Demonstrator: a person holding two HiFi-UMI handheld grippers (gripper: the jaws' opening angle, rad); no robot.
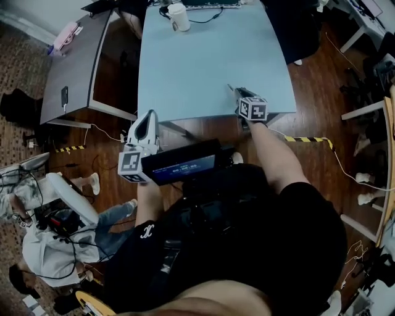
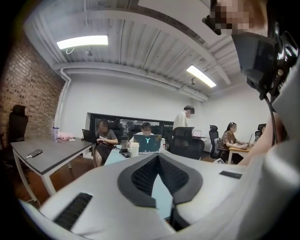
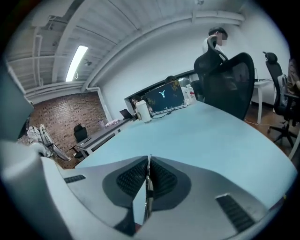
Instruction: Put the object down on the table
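Observation:
The light blue table [image 1: 203,62] fills the middle of the head view. My right gripper [image 1: 237,92] hovers over its near right edge. In the right gripper view, that gripper [image 3: 148,161] is shut, its pads pressed on a thin flat object [image 3: 148,187] seen edge-on. A sliver of the thin flat object [image 1: 231,87] pokes past the tips. My left gripper [image 1: 148,116] hangs just off the table's near edge, over the floor. In its own view the left gripper [image 2: 158,159] is shut, tips touching, nothing between them.
A white cup [image 1: 179,17] and a black cable [image 1: 207,18] sit at the table's far end, by a laptop [image 3: 164,99]. A black office chair [image 3: 229,79] stands at the right side. A grey desk [image 1: 74,62] is to the left. People [image 2: 105,138] sit beyond.

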